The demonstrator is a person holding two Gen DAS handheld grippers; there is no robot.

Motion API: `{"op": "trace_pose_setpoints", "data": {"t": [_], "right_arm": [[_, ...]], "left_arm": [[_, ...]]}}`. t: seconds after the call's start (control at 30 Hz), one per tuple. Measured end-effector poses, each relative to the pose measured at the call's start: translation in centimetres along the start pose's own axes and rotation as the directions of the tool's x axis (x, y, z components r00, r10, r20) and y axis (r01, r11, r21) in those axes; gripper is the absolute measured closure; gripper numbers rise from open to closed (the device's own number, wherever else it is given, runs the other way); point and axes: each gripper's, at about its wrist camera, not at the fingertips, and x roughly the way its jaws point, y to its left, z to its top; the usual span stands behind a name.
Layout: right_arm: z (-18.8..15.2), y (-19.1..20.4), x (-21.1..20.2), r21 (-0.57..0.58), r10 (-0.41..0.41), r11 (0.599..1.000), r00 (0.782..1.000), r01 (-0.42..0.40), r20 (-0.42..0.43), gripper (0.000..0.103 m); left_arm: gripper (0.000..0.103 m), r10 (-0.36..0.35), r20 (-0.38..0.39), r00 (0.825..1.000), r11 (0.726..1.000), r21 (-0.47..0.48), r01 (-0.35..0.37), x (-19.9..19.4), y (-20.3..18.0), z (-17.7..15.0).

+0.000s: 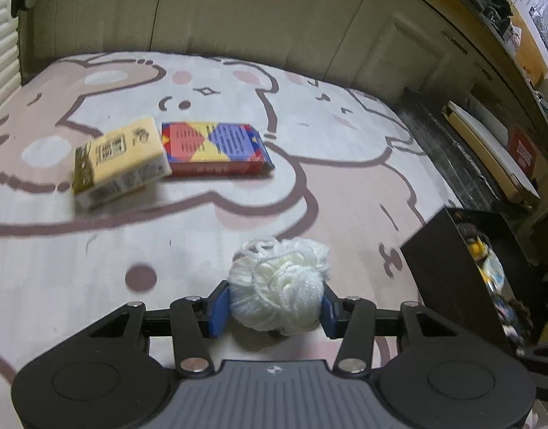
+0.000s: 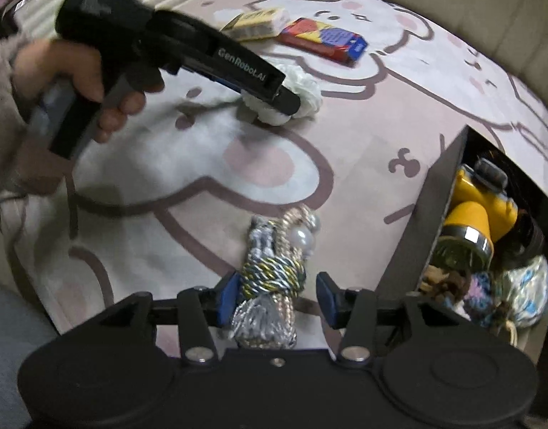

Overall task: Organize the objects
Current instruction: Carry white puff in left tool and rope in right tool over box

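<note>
Left gripper [image 1: 275,312] pinches the white yarn ball [image 1: 279,286] on the blanket [image 1: 202,232], black bin [image 1: 453,271] off to its right; right gripper [image 2: 279,298] nearer the bin, jaws apart, right pad clear of the tassel cord bundle [image 2: 274,271].

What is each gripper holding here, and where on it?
Left gripper: shut on the white yarn ball, gripped across its sides. Right gripper: open; the tasselled cord bundle lies between its fingers, touching only one.

Home bedroom: cartoon-print bedspread [image 1: 238,214], padded headboard [image 1: 238,10].
</note>
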Motion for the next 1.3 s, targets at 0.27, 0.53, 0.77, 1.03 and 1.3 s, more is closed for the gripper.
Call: {"op": "trace_pose_setpoints", "data": {"t": [0.27, 0.53, 0.77, 1.03, 1.3], "right_arm": [[-0.5, -0.2, -0.5, 0.038, 0.011, 0.999, 0.998, -0.014, 0.064, 0.066], [-0.3, -2.1, -3.7, 0.150, 0.005, 0.988, 0.979, -0.036, 0.203, 0.066], [-0.4, -5.8, -7.9, 0.241, -0.086, 0.971, 0.944, 0.007, 0.319, 0.066], [-1.8, -10.9, -11.6, 0.327, -0.179, 0.944, 0.902, 0.045, 0.392, 0.066], [-3.6, -15.7, -12.8, 0.174, -0.208, 0.973, 0.911, 0.154, 0.356, 0.066]], "left_arm": [[0.053, -0.037, -0.039, 0.999, 0.999, -0.008, 0.037, -2.0, -0.9, -1.1], [0.053, -0.062, 0.005, 0.998, 0.997, 0.037, 0.062, -5.3, -2.8, 0.0], [0.053, -0.117, 0.078, 0.990, 0.991, 0.068, 0.112, -7.6, -5.2, 2.5], [0.053, -0.195, 0.112, 0.974, 0.977, 0.104, 0.184, -8.8, -7.9, 4.5], [0.053, -0.244, 0.097, 0.965, 0.964, 0.136, 0.230, -8.7, -8.9, 4.3]]}}
